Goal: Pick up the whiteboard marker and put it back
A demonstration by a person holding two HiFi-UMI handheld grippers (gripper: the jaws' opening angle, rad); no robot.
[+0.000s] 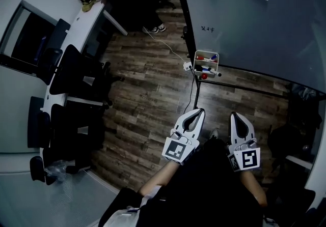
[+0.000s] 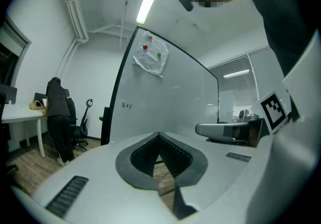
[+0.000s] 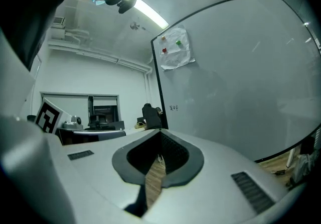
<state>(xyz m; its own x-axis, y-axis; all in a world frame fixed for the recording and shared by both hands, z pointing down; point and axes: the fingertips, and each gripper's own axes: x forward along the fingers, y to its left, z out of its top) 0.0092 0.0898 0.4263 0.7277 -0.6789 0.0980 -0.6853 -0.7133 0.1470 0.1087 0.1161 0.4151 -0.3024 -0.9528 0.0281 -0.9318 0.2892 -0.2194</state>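
Observation:
A small white holder (image 1: 206, 63) hangs on the lower frame of the whiteboard (image 1: 254, 22), and several markers (image 1: 204, 58) with red and blue caps stand in it. My left gripper (image 1: 197, 113) and right gripper (image 1: 237, 117) are held side by side over the wooden floor, well short of the holder, both pointing towards it. Each has its jaws together and nothing between them. In the left gripper view the left gripper (image 2: 159, 135) faces the whiteboard (image 2: 165, 102). The right gripper (image 3: 160, 131) faces the whiteboard (image 3: 235, 87) too. No marker shows in either gripper view.
A white desk (image 1: 76, 32) with dark office chairs (image 1: 76, 73) runs along the left. A person in dark clothes (image 2: 59, 112) stands at a desk at the back. A white cable (image 1: 170, 48) crosses the floor towards the board's black frame (image 1: 239, 86).

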